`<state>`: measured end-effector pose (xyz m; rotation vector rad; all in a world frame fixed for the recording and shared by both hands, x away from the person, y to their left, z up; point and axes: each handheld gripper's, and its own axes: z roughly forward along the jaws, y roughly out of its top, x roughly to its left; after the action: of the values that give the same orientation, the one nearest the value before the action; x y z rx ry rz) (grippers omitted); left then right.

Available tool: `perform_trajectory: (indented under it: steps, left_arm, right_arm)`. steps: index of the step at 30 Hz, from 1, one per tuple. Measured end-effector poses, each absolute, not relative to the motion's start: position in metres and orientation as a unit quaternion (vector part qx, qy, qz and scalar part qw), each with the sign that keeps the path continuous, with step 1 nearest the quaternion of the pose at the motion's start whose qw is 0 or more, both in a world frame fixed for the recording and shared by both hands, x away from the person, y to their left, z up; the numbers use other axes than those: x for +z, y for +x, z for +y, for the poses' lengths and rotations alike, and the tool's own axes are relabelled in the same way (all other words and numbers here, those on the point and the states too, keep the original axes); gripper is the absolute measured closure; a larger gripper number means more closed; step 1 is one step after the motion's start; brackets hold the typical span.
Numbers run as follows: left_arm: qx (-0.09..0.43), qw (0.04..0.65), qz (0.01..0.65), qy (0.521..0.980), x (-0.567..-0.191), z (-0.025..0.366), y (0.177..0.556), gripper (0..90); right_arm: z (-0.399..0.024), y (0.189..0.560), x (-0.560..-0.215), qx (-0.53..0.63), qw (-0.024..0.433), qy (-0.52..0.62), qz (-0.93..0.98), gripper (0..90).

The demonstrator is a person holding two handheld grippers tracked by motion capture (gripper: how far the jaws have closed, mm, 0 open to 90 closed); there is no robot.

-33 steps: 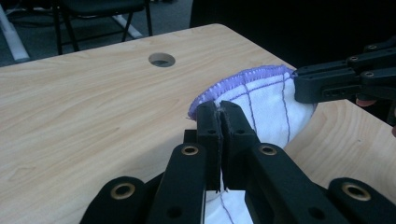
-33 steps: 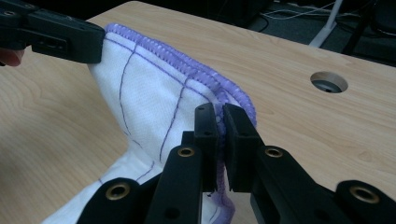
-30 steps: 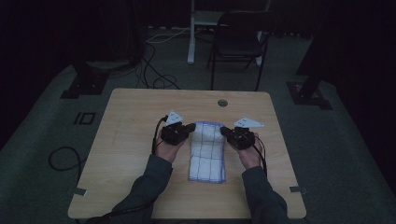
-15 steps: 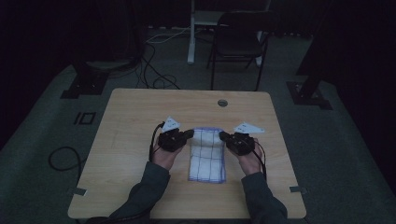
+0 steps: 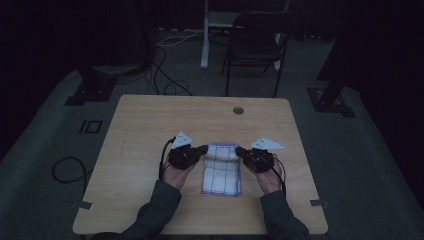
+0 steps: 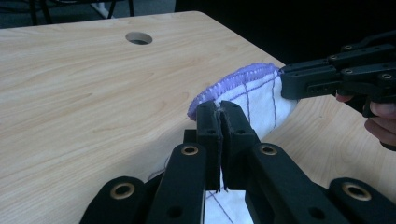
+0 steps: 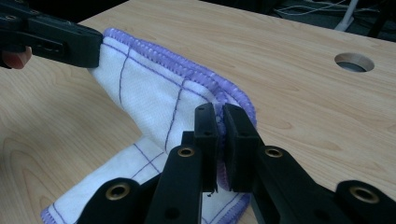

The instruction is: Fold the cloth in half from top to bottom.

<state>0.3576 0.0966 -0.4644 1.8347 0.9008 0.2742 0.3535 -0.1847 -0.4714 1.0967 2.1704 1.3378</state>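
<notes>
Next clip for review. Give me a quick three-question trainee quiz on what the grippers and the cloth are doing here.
1. True or false: both grippers are shut on the cloth.
2. Which end of the cloth is lifted off the table? A) the far end B) the near end C) neither
3. What sits in the tabletop beyond the cloth?

Key:
1. True. The left gripper and the right gripper each pinch a far corner.
2. A. The far end arches up between the grippers; the near end lies flat.
3. A round cable hole.

Both claws (image 5: pixel 204 149) (image 5: pixel 238 149) clamped tight
</notes>
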Motion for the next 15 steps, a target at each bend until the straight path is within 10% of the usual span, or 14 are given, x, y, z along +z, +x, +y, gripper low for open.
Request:
perform_trajectory:
  steps: [15]
  left_arm:
    - [0.109,0.515,0.373,0.764,-0.470,0.101,0.346,88.0]
  right_arm:
    - [-0.184,0.342,-0.475,0.479,0.177,0.385,0.769,85.5]
